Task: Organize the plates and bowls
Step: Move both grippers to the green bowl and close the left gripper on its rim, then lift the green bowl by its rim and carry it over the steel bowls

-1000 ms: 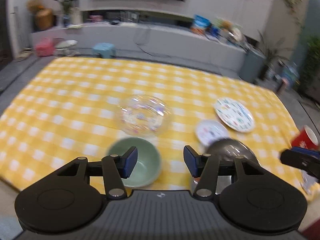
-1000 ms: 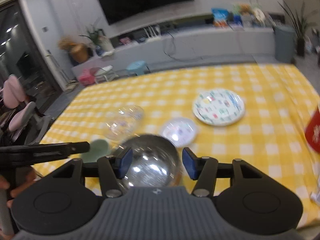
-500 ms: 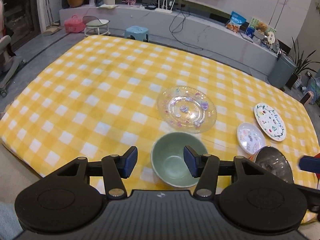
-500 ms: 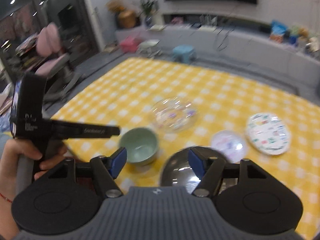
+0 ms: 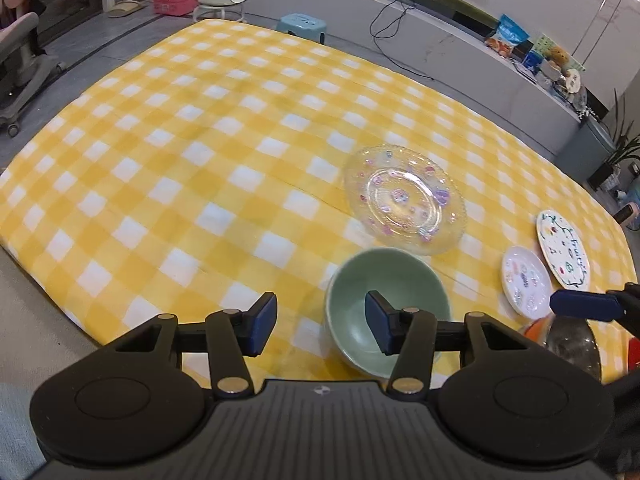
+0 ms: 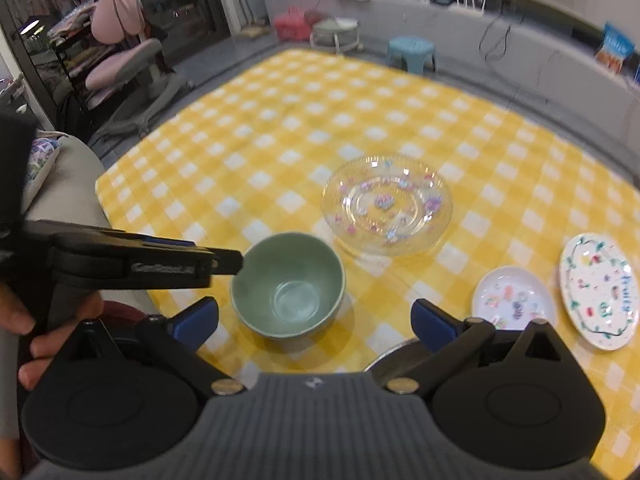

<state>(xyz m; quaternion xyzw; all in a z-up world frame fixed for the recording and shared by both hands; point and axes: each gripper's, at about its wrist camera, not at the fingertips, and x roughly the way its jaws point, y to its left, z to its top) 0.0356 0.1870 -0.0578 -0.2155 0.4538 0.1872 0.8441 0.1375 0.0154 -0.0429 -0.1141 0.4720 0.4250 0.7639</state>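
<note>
Left gripper [image 5: 318, 326]: matte black body with ribbed grey top plate, two round black discs, silver pivot screws, angular black linkage arms, blue pads on the fingertips [image 5: 265, 322]. Right gripper [image 6: 314, 320]: the same build, blue pads [image 6: 430, 325], a small emblem on the ribbed plate. Left hand [image 6: 28, 320]: bare skin, fingers around a dark handle; embossed lettering along the finger.
</note>
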